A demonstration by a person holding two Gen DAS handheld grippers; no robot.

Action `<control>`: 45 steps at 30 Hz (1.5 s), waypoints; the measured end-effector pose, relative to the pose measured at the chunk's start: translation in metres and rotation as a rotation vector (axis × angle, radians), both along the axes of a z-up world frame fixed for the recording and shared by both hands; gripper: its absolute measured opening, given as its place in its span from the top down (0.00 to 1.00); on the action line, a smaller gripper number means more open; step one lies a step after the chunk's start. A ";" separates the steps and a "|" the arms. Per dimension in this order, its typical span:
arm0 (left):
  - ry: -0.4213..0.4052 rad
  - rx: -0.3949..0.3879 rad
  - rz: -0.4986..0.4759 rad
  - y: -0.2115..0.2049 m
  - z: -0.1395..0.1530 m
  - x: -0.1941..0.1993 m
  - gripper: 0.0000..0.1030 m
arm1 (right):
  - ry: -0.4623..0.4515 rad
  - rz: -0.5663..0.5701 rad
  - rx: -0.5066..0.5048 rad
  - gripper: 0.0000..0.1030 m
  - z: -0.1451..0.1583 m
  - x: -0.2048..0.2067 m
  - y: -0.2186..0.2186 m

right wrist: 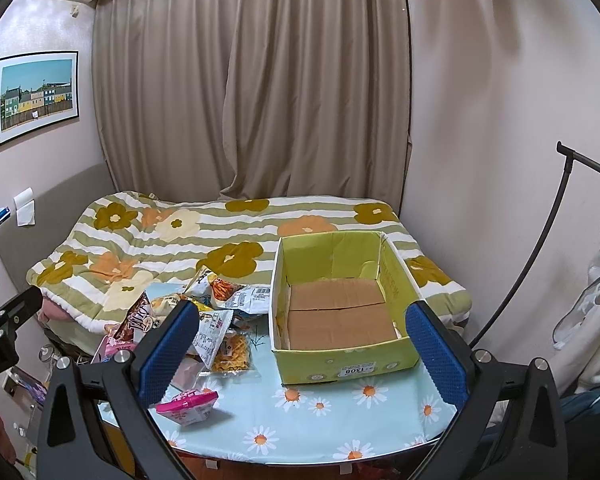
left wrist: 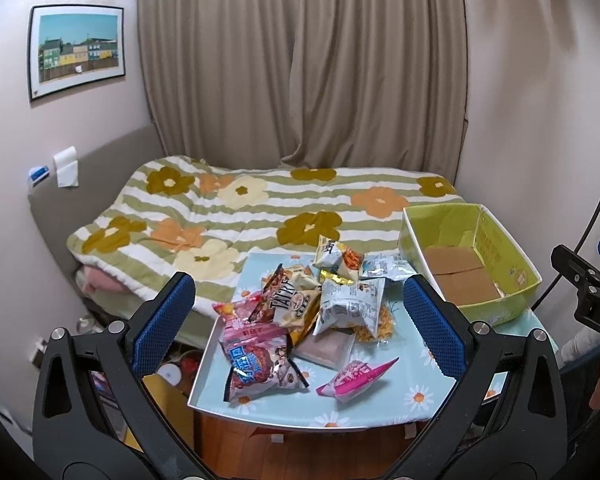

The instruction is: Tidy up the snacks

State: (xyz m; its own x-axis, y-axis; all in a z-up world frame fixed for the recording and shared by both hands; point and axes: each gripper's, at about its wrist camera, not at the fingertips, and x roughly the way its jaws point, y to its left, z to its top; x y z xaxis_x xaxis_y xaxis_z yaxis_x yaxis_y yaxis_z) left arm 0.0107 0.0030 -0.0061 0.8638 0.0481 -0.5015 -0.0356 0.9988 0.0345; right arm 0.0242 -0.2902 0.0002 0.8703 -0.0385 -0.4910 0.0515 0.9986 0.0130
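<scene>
A pile of snack packets (left wrist: 312, 308) lies on the left part of a small table with a light blue daisy cloth (left wrist: 416, 396). A pink packet (left wrist: 356, 378) lies apart at the front. An open yellow-green cardboard box (left wrist: 468, 264) stands at the table's right and holds nothing. My left gripper (left wrist: 298, 320) is open and empty, above the table's near edge, facing the pile. My right gripper (right wrist: 302, 350) is open and empty, facing the box (right wrist: 340, 304). The pile (right wrist: 216, 320) and the pink packet (right wrist: 188, 402) show at its left.
A bed with a green-striped flowered quilt (left wrist: 260, 208) stands right behind the table. Beige curtains (left wrist: 300, 60) hang behind it. A black stand pole (right wrist: 540, 240) and hanging clothes are at the right. Clutter lies on the floor at the left (left wrist: 172, 372).
</scene>
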 end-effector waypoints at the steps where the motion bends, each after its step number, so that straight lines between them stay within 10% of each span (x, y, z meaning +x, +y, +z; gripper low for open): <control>1: 0.000 0.000 0.001 0.000 0.000 0.000 0.00 | 0.001 0.001 0.000 0.00 0.001 0.000 0.000; 37: 0.035 -0.033 0.004 0.011 -0.004 -0.002 0.00 | 0.021 0.007 -0.020 0.00 -0.005 0.005 0.004; 45: 0.153 -0.026 0.044 0.049 -0.015 0.016 0.00 | 0.084 0.083 0.076 0.00 -0.026 0.022 0.023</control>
